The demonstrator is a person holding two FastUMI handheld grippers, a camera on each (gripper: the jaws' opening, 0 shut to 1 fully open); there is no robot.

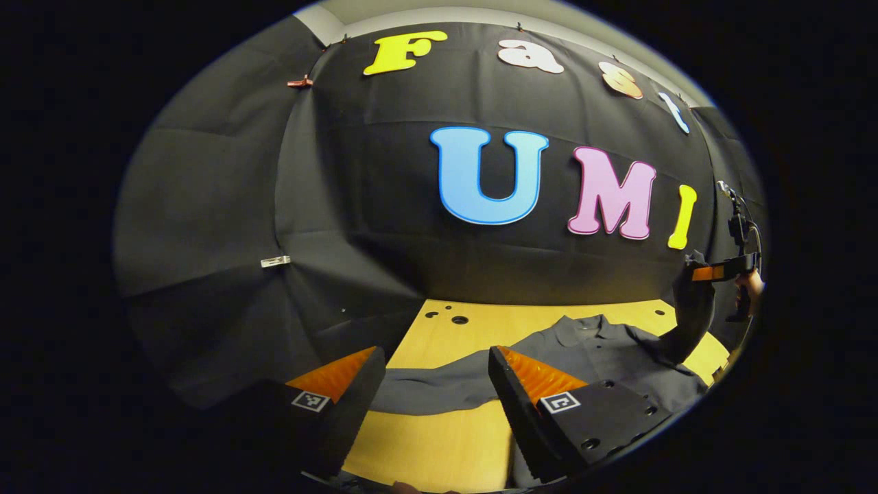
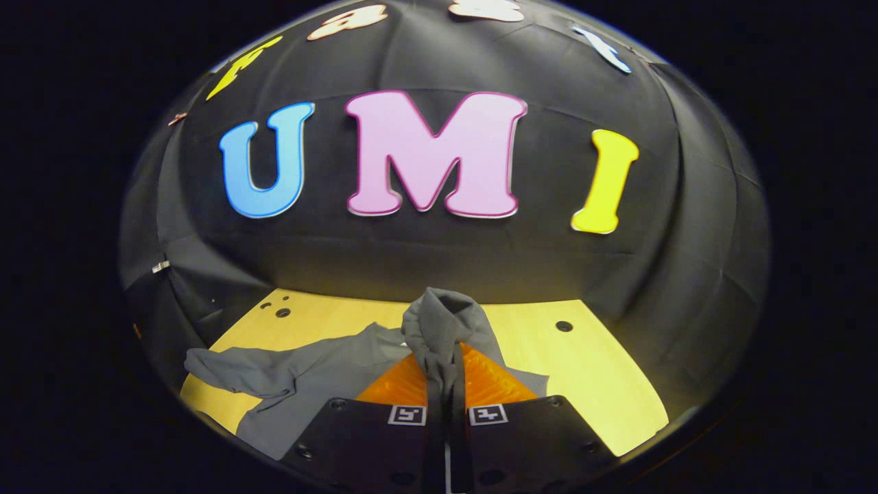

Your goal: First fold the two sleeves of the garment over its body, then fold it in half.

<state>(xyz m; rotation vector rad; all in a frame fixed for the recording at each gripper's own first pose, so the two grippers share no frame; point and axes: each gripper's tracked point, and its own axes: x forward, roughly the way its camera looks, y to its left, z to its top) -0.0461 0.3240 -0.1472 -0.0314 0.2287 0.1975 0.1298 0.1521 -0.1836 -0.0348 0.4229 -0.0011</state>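
A dark grey collared shirt [image 1: 597, 357] lies spread on the wooden table [image 1: 439, 439]. In the left gripper view one sleeve [image 1: 432, 391] stretches flat toward my left gripper [image 1: 435, 384], which hovers open just above it with nothing between its fingers. At the far right of that view my right gripper [image 1: 717, 272] holds the other sleeve [image 1: 689, 315] lifted off the table. In the right gripper view my right gripper [image 2: 446, 374] is shut on that sleeve [image 2: 442, 319], whose bunched cloth sticks up past the fingertips. The shirt body [image 2: 329, 374] lies to its left.
Black cloth walls close the booth behind and on both sides. The table [image 2: 597, 370] has small round holes [image 1: 458, 320] near its back left corner and one hole [image 2: 564, 326] at the back right. Bare wood lies to the right of the shirt.
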